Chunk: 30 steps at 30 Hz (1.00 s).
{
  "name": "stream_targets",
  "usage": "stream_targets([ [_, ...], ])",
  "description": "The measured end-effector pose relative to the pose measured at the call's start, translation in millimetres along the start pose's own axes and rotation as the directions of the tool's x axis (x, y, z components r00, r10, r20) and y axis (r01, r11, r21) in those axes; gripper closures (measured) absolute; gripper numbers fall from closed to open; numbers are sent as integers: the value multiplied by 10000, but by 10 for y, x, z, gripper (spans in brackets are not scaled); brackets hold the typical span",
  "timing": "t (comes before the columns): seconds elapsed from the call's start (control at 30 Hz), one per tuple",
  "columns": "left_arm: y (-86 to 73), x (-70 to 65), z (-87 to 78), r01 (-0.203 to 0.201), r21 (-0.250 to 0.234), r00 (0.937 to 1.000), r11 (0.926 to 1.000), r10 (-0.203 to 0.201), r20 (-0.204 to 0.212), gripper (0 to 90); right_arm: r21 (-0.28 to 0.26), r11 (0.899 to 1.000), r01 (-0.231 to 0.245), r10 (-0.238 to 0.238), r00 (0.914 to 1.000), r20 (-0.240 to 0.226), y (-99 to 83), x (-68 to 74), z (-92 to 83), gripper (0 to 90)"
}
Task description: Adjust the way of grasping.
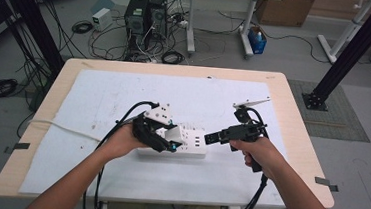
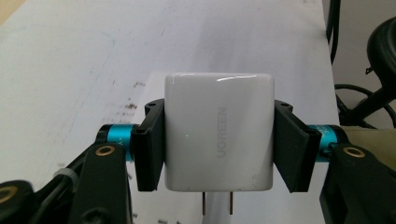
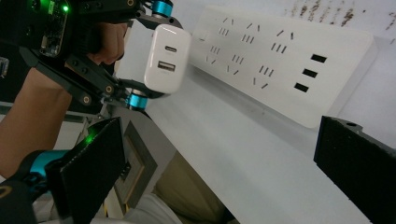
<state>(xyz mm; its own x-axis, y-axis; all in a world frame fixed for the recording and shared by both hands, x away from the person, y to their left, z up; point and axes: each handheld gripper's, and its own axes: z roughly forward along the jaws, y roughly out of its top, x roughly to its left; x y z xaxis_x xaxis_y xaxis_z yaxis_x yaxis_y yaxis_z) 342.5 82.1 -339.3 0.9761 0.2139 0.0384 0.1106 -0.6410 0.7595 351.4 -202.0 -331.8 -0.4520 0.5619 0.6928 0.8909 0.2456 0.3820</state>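
A white UGREEN charger [image 2: 218, 135] sits clamped between the two black jaws of my left gripper [image 2: 218, 147], its two prongs showing at the bottom edge. In the high view the left gripper [image 1: 167, 133] holds the charger [image 1: 175, 132] just above the left-middle of a white power strip [image 1: 193, 145]. The right gripper view shows the charger [image 3: 166, 58], with its two ports facing the camera, beside the power strip [image 3: 285, 60]. My right gripper [image 3: 224, 172] is open with nothing gripped. It points at the strip's right end [image 1: 211, 136] in the high view.
A white sheet [image 1: 124, 94] covers the wooden table [image 1: 298, 143]. The strip's white cord [image 1: 56, 124] runs off to the left. Black cables [image 1: 122, 117] trail from both grippers. Computer towers [image 1: 145, 16] and loose cables lie on the floor beyond the table.
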Motion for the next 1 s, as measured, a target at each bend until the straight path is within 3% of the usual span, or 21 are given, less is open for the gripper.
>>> stream_targets([
  [0.33,199,-74,164,-400,-227,9988,9989,406,281,426,36,9999,-156,156,9998,-111,29,33,69,19],
  [0.67,256,-94,237,-529,-198,9980,9984,535,332,426,22,9989,-468,468,9976,-505,70,43,187,50],
  [1.0,300,-98,265,-656,-273,9972,9975,666,353,426,-129,9982,-584,578,9975,-416,98,19,213,96],
])
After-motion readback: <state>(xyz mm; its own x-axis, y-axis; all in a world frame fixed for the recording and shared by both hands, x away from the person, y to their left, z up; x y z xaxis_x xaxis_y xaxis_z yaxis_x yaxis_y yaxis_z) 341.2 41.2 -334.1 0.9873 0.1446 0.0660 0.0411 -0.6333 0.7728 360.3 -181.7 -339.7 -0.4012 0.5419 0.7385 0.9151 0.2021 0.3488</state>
